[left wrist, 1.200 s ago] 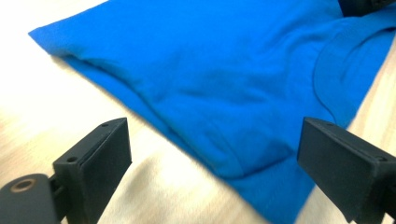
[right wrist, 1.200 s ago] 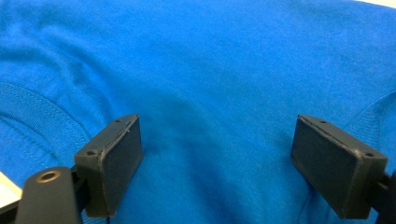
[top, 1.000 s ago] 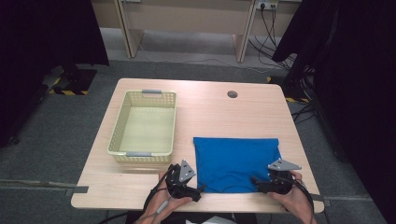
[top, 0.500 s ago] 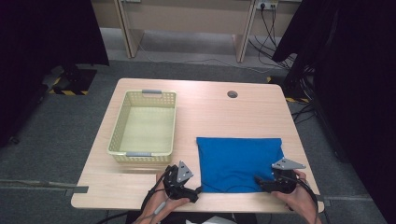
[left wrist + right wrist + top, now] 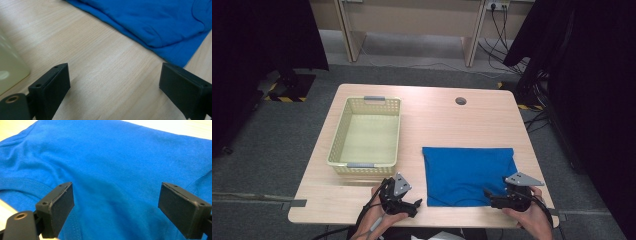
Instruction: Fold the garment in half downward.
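On the table (image 5: 432, 117), the basket (image 5: 366, 134) sits left of centre in the high view, with the folded T-shirt (image 5: 467, 174) lying flat to its lower right, near the front edge. A cable hole (image 5: 460, 101) lies toward the table's far edge, above the shirt. The left gripper (image 5: 414, 204) rests at the lower centre, below the basket and left of the shirt, while the right gripper (image 5: 488, 196) sits over the shirt's lower right corner.

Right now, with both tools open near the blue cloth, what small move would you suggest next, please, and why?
Probably lower the right tool onto the blue cloth's near edge and close it there. Its jaws stand wide open above the fabric, with the hem between them in the right gripper view. The left tool is open too, but over bare table beside the cloth's corner, so it would need to shift toward the cloth first.
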Tool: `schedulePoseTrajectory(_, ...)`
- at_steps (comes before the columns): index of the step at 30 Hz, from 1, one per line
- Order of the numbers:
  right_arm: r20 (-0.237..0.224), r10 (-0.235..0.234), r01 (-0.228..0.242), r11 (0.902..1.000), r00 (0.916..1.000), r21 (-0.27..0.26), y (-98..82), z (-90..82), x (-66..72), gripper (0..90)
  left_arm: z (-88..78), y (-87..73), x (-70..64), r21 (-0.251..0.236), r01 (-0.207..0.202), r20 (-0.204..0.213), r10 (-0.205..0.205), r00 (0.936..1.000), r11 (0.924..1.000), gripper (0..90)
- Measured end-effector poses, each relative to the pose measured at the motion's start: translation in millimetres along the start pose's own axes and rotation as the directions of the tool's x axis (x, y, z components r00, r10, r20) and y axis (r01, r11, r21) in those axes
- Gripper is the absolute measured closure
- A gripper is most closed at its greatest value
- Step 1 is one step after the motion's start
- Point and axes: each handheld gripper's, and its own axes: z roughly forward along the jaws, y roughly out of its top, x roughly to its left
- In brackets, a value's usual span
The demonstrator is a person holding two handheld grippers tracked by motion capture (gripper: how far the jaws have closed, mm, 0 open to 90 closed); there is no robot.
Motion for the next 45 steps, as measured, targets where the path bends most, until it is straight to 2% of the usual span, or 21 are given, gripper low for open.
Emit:
schedulePoseTrajectory(5,-0.017,0.014,-0.014,0.9999,0.9998,-0.006,-3.9,-1.3,3.2,13.1,-2.7,-3.6,0.1,0.016,0.008,0.005,-0.008,1.0000,0.9998,9.0)
schedulePoseTrajectory(9,-0.021,0.028,-0.028,0.9995,0.9994,-0.011,-9.4,-3.1,6.0,11.9,-4.4,-7.1,0.3,0.009,0.018,0.006,-0.018,0.9998,0.9998,8.6)
schedulePoseTrajectory(20,-0.039,0.028,-0.030,0.9991,0.9988,-0.031,-17.9,-9.3,16.2,8.2,-12.7,-15.5,4.3,0.007,0.032,-0.006,-0.032,0.9995,0.9995,6.8)
schedulePoseTrajectory(29,-0.044,0.034,-0.036,0.9986,0.9985,-0.040,-24.5,-12.7,18.5,7.1,-25.9,-29.1,10.5,-0.005,0.056,-0.035,-0.056,0.9978,0.9984,5.2)
schedulePoseTrajectory(45,-0.049,0.035,-0.037,0.9984,0.9982,-0.042,-32.8,-18.2,25.1,7.1,-31.5,-35.7,6.5,-0.015,0.059,-0.039,-0.059,0.9975,0.9982,4.2)
